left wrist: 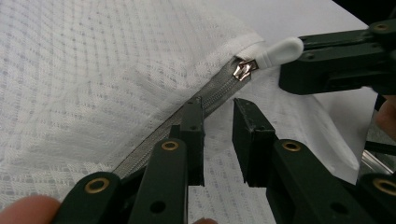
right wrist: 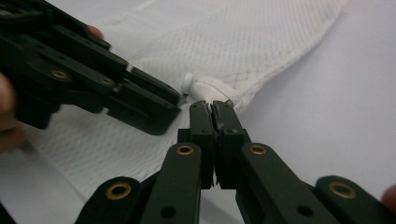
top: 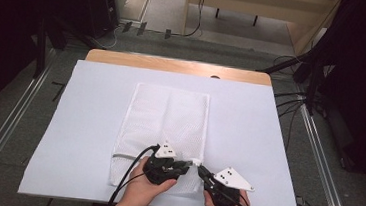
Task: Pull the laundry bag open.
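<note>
A white mesh bag (top: 167, 116) lies flat on the white table cover (top: 93, 125), its zipper end toward me. The grey zipper (left wrist: 210, 95) runs to a metal slider (left wrist: 244, 70) with a white pull tab (left wrist: 280, 49). My right gripper (right wrist: 214, 108) is shut on that pull tab (right wrist: 196, 85) at the bag's near right corner (top: 196, 161). My left gripper (left wrist: 218, 116) hovers just beside it over the mesh, jaws a little apart on either side of the zipper line, pads not pressing the fabric. Seen from above, the left gripper (top: 185, 164) and the right gripper (top: 200, 169) almost touch.
The white cover's near edge (top: 162, 201) runs just under my hands. A wooden table edge (top: 174, 64) shows at the far side. Metal rails (top: 318, 145) and cables (top: 291, 100) flank the table on the floor.
</note>
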Motion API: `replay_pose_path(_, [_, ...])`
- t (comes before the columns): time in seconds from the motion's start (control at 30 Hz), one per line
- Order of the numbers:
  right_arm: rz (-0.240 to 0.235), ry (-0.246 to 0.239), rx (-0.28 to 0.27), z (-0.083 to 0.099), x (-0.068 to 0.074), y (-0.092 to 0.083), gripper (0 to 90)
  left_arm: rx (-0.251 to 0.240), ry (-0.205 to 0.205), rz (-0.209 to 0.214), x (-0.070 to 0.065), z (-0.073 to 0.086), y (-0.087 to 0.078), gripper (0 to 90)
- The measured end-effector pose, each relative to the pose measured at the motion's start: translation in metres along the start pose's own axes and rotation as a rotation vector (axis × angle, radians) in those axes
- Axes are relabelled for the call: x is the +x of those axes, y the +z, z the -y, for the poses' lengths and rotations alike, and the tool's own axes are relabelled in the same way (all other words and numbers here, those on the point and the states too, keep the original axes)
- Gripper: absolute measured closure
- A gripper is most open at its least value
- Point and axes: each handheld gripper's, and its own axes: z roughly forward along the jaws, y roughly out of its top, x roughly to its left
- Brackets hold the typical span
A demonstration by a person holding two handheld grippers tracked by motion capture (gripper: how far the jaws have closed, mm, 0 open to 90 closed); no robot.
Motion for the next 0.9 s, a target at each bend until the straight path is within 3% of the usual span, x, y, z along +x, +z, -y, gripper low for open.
replay_pose_path(0.07, [-0.018, -0.019, -0.019, -0.002, 0.004, -0.002, 90.0, 0.005, 0.008, 0.011, 0.000, 0.000, 0.000, 73.6])
replay_pose_path(0.2, [-0.002, -0.053, -0.015, -0.002, 0.008, -0.001, 89.9, -0.005, 0.012, 0.024, 0.000, 0.000, -0.003, 72.8])
replay_pose_path(0.33, [-0.003, -0.041, -0.003, 0.000, 0.005, 0.000, 89.9, -0.006, 0.031, 0.032, -0.003, 0.001, -0.005, 77.6])
replay_pose_path(0.57, [-0.004, -0.061, 0.001, 0.000, 0.006, 0.001, 89.9, -0.039, -0.012, 0.088, 0.002, -0.002, -0.011, 77.9])
replay_pose_path(0.67, [-0.008, -0.065, 0.005, 0.001, 0.007, 0.001, 89.9, -0.044, -0.021, 0.093, 0.004, -0.004, -0.013, 76.0])
replay_pose_path(0.77, [-0.010, -0.078, 0.004, 0.000, 0.009, 0.001, 89.9, -0.054, -0.040, 0.109, 0.007, -0.004, -0.015, 81.9])
replay_pose_path(0.9, [-0.011, -0.078, 0.000, 0.000, 0.010, 0.000, 89.9, -0.071, -0.027, 0.104, 0.007, -0.005, -0.018, 86.0])
